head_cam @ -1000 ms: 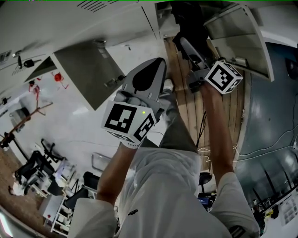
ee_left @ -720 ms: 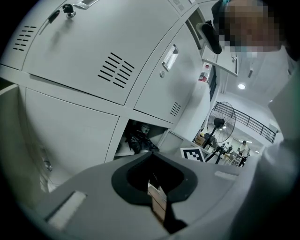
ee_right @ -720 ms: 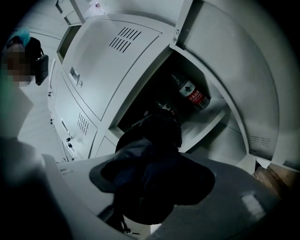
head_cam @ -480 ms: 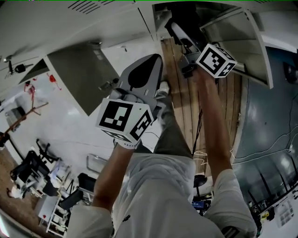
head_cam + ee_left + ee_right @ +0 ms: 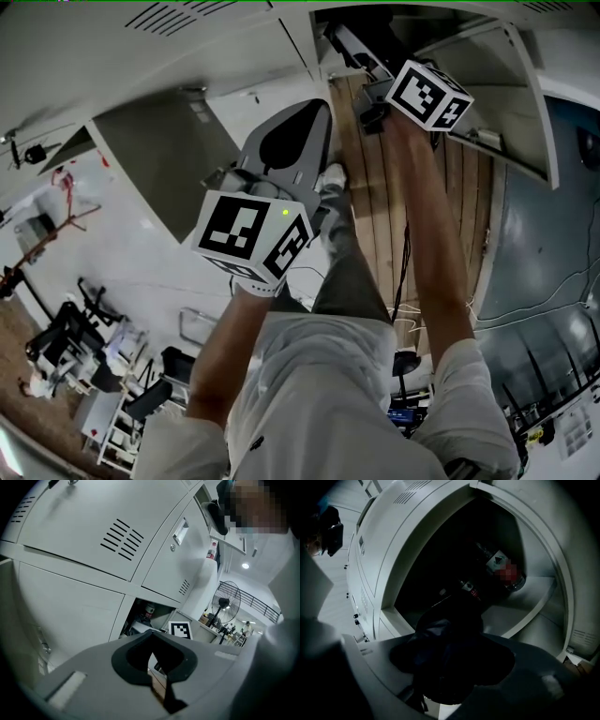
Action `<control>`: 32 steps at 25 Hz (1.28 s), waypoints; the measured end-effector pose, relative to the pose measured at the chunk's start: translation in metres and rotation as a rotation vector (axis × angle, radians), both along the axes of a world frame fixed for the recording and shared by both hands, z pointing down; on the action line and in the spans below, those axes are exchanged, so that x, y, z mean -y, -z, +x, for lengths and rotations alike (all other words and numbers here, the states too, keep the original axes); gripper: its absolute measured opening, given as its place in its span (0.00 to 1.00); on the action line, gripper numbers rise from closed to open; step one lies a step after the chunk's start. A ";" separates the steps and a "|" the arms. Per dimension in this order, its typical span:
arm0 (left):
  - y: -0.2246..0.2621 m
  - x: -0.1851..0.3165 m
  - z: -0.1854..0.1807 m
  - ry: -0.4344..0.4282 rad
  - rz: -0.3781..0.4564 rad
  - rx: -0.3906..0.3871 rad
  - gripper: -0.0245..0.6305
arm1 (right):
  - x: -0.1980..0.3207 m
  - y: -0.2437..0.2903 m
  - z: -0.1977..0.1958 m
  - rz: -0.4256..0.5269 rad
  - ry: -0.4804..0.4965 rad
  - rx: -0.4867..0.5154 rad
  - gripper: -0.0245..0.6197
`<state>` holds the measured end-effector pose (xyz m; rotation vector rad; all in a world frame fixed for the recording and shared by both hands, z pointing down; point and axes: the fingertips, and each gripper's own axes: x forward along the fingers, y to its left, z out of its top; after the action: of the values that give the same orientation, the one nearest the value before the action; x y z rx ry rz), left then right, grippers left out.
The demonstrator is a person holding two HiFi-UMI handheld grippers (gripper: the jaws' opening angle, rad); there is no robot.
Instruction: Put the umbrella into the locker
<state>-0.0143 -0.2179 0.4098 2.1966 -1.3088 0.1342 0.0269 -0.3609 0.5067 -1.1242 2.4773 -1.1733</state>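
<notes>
The umbrella (image 5: 450, 634) is a dark folded bundle, and my right gripper (image 5: 452, 660) is shut on it. Its front end points into the open locker compartment (image 5: 534, 597), just past the frame. In the head view the right gripper (image 5: 352, 47) reaches into the dark locker opening at the top, beside the open locker door (image 5: 487, 84). My left gripper (image 5: 322, 111) hangs lower and to the left, outside the locker, shut with nothing in it. Its jaws meet at the tip in the left gripper view (image 5: 151, 632), facing the grey locker fronts.
A bottle with a red label (image 5: 504, 571) lies deep inside the compartment. Another locker door (image 5: 159, 159) stands open at the left. Below are a wooden floor (image 5: 375, 187) with cables (image 5: 408, 253) and the person's legs. A standing fan (image 5: 227, 604) is far off.
My right gripper has carried the umbrella upward in the head view, further into the locker opening. The left gripper has shifted only slightly and stays shut.
</notes>
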 end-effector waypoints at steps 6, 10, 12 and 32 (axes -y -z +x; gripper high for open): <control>-0.005 0.006 0.001 -0.008 -0.006 0.004 0.07 | 0.019 -0.008 -0.001 -0.001 -0.001 -0.039 0.47; -0.007 0.008 0.002 -0.009 -0.011 0.003 0.07 | 0.032 -0.015 0.001 -0.013 -0.012 -0.053 0.47; -0.008 0.008 0.001 -0.007 -0.014 0.003 0.07 | 0.036 -0.019 0.003 -0.028 -0.018 -0.063 0.47; -0.014 0.013 0.008 0.009 -0.026 -0.004 0.07 | 0.068 -0.036 0.010 -0.055 -0.039 -0.202 0.48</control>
<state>-0.0065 -0.2313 0.4241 2.1682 -1.3079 0.1428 0.0374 -0.4286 0.5427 -1.3622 2.5692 -1.1770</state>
